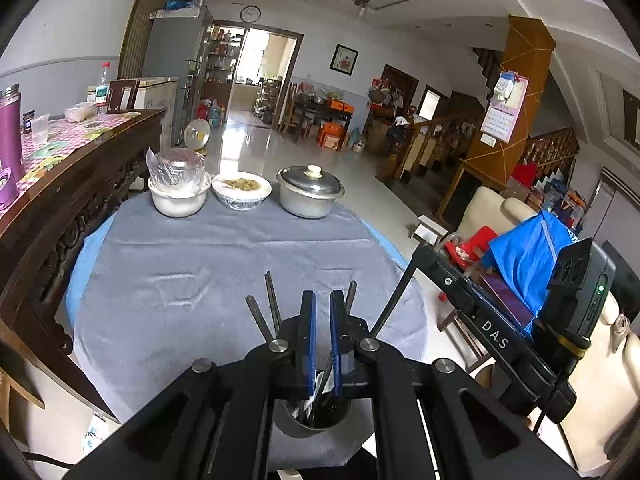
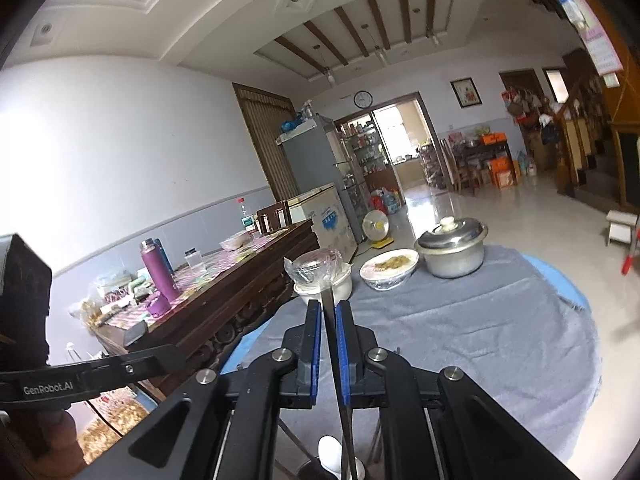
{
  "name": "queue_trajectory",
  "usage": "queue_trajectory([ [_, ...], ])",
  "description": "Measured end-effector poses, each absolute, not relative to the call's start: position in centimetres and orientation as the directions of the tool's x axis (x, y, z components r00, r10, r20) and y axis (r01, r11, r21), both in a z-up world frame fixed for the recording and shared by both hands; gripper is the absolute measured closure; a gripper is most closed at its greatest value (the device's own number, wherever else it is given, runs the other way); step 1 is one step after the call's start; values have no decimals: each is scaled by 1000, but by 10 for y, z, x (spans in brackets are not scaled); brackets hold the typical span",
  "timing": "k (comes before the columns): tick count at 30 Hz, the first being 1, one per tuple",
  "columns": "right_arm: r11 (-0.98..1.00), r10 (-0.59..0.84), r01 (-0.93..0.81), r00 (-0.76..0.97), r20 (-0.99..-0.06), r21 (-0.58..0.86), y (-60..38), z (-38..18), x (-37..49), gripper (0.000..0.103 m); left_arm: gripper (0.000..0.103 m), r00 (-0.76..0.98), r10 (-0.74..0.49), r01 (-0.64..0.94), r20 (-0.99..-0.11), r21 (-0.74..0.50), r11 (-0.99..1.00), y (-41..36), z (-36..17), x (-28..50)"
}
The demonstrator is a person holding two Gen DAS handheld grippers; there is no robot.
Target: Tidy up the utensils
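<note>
In the left wrist view my left gripper (image 1: 323, 300) hangs over a grey metal utensil cup (image 1: 310, 420) on the grey tablecloth (image 1: 200, 264). Its blue pads stand a narrow gap apart with a dark utensil handle (image 1: 325, 380) passing between them; several dark handles (image 1: 269, 306) rise from the cup. The right gripper's body (image 1: 520, 320) crosses on the right. In the right wrist view my right gripper (image 2: 328, 310) is shut on a thin metal chopstick (image 2: 338, 380) held upright. A white spoon (image 2: 332, 454) shows below it.
At the table's far edge stand a white bowl with a plastic bag (image 1: 179, 192), a bowl of food (image 1: 241, 190) and a lidded metal pot (image 1: 310, 192). A dark wooden sideboard (image 1: 60, 200) with a purple flask runs along the left. A cream chair (image 1: 600, 380) is on the right.
</note>
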State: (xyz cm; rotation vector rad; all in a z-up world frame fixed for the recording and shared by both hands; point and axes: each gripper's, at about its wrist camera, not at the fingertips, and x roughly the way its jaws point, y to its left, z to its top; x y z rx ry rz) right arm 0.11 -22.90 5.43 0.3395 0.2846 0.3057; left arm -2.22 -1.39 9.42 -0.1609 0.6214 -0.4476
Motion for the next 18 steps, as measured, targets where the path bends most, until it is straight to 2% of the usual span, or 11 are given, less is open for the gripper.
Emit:
queue_trajectory([
  [2, 894, 332, -231, 917, -222, 383, -234, 53, 3, 93, 90, 732, -443, 353, -517, -267, 896, -12, 97, -25],
  [4, 894, 321, -215, 919, -229, 392, -237, 51, 4, 92, 80, 743, -435, 350, -509, -259, 900, -11, 98, -27],
  [8, 890, 307, -189, 920, -241, 414, -244, 48, 8, 92, 74, 755, -424, 345, -500, -247, 906, -10, 99, -26],
  [10, 895, 289, -169, 924, -250, 412, -248, 45, 9, 92, 61, 766, -416, 335, -491, -248, 909, -6, 99, -26],
  [12, 895, 278, -151, 924, -261, 420, -252, 42, 11, 92, 55, 786, -393, 309, -478, -246, 919, 0, 99, -26],
  [18, 879, 267, -109, 919, -290, 465, -268, 33, 18, 92, 50, 827, -333, 233, -453, -264, 936, 24, 99, -24],
])
